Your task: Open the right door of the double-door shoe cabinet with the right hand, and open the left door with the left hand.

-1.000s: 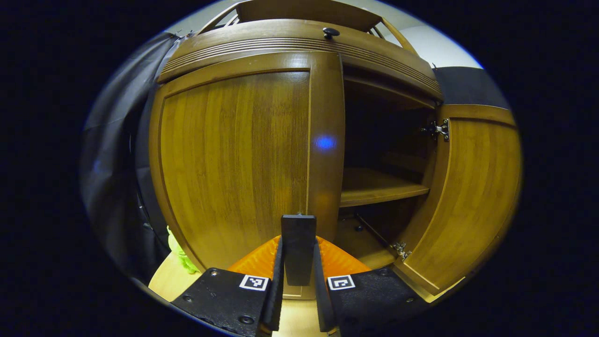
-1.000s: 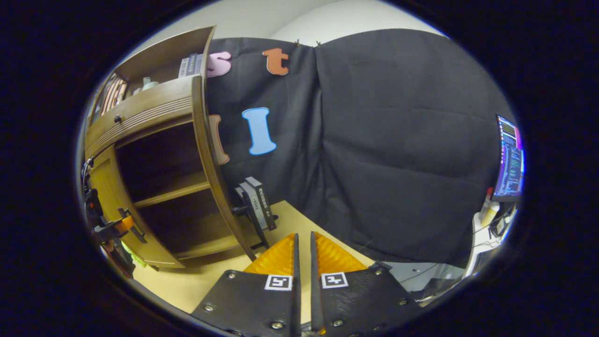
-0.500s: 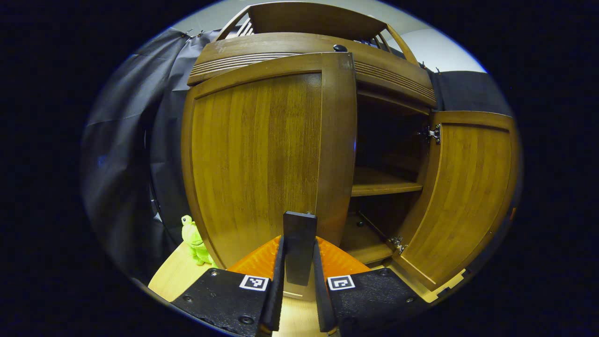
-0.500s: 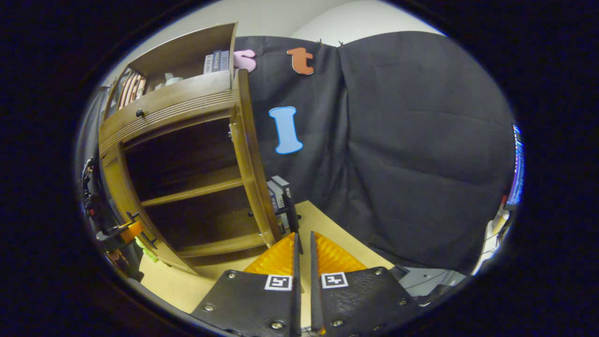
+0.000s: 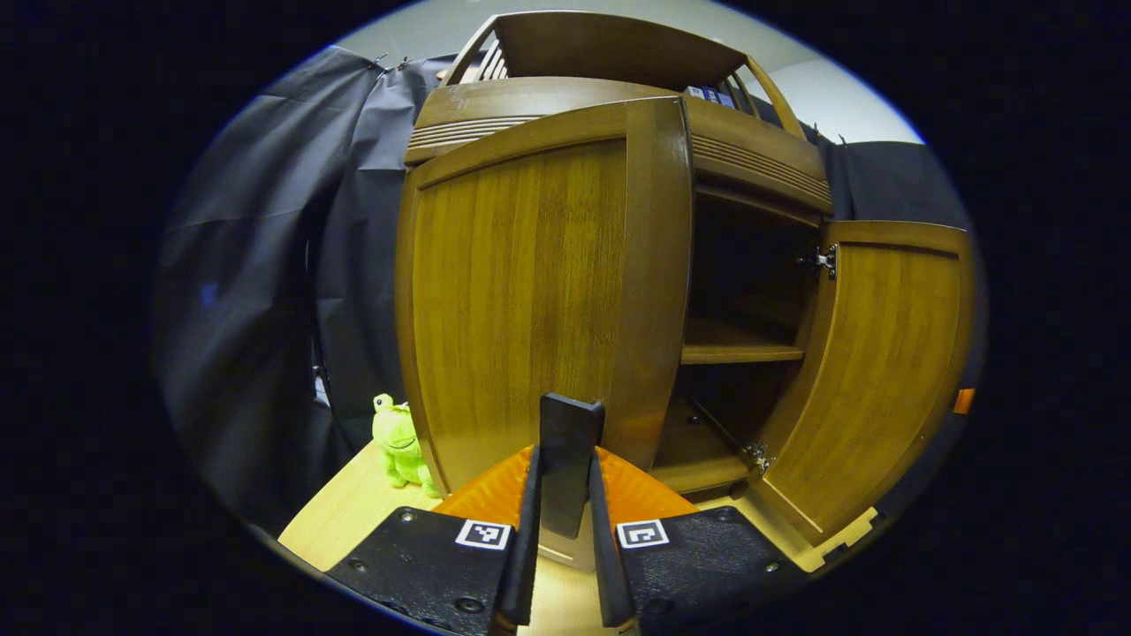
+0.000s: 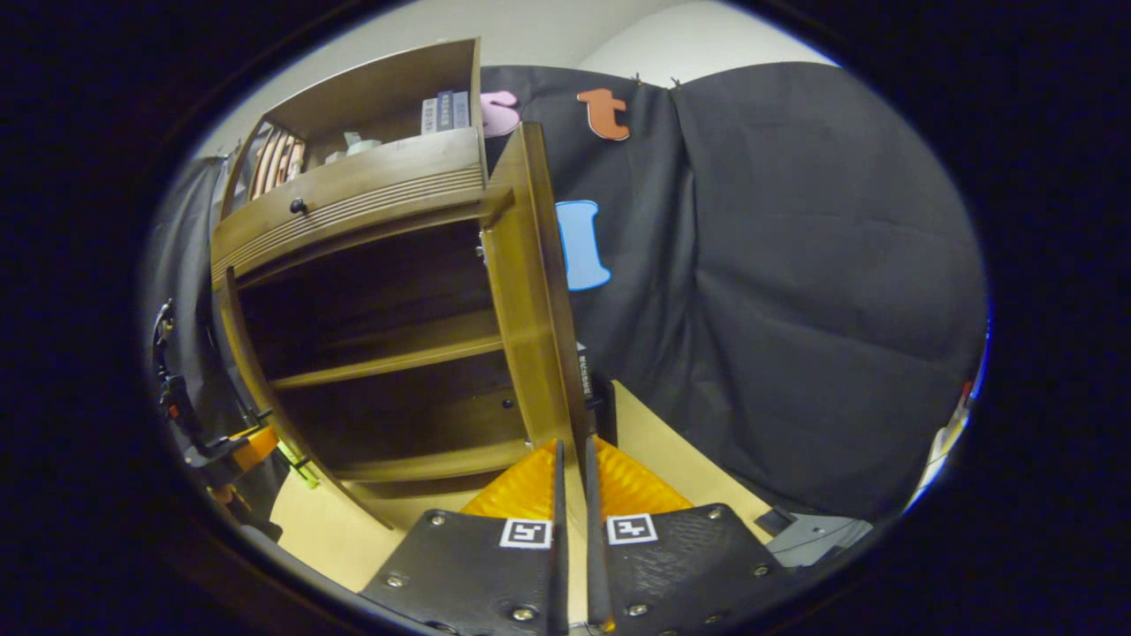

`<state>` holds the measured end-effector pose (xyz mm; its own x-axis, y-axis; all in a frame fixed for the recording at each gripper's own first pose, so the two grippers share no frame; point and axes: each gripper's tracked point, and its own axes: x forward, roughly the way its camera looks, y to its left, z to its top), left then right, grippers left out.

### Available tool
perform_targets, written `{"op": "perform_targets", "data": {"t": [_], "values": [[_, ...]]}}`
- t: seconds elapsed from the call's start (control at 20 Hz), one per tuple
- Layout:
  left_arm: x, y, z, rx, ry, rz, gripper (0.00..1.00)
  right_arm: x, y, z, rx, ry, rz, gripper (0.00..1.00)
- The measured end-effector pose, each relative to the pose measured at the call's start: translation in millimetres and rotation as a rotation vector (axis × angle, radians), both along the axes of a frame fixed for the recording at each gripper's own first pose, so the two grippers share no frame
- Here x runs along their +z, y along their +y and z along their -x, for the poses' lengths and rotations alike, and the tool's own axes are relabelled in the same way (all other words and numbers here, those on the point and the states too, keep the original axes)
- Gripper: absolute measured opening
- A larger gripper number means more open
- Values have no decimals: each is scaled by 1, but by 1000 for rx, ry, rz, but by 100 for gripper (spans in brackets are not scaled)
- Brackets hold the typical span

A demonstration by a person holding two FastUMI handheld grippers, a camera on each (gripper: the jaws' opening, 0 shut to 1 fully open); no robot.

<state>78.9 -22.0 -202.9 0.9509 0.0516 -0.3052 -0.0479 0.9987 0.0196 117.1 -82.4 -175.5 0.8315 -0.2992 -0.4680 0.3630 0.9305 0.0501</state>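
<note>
1. Left gripper [image 5: 565, 495], with orange fingers and black marker-tagged bodies, is seen clamped on a black rectangular handle [image 5: 568, 459] that belongs to the brown wooden left door [image 5: 539, 300] of the double-door shoe cabinet [image 5: 618, 88]; both fingers press against the handle's sides.
2. That left door is seen swung partly out from the cabinet front, its free edge just ahead of the gripper.
3. Right gripper [image 6: 572, 481], of the same build, is shown with its fingers drawn nearly together, a thin slit left between them and nothing held.
4. A brown wooden right door [image 6: 530, 300] is seen edge-on just beyond those fingertips, standing wide open; its inner face [image 5: 875, 371] is seen in the left gripper view.
5. A dark interior with a wooden shelf [image 6: 389, 362] is exposed between the two doors.
6. A green plush frog [image 5: 398, 442] sits on the pale wooden tabletop [image 5: 345, 521], close beside the left door's hinge side.
7. Upright books [image 6: 442, 110] are kept on the cabinet's open top shelf.
</note>
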Motion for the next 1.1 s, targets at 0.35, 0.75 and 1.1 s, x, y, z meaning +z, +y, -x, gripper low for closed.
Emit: {"op": "perform_targets", "data": {"t": [0.35,0.75,1.1], "values": [[3,13,18,35,5,-9,22,-5,19,-17,65,1,-26,9],[5,27,36,70,13,-18,18,-14,41,-31,143,10,-57,9],[8,43,51,107,12,-26,14,-22,56,-39,191,20,-82,9]]}}
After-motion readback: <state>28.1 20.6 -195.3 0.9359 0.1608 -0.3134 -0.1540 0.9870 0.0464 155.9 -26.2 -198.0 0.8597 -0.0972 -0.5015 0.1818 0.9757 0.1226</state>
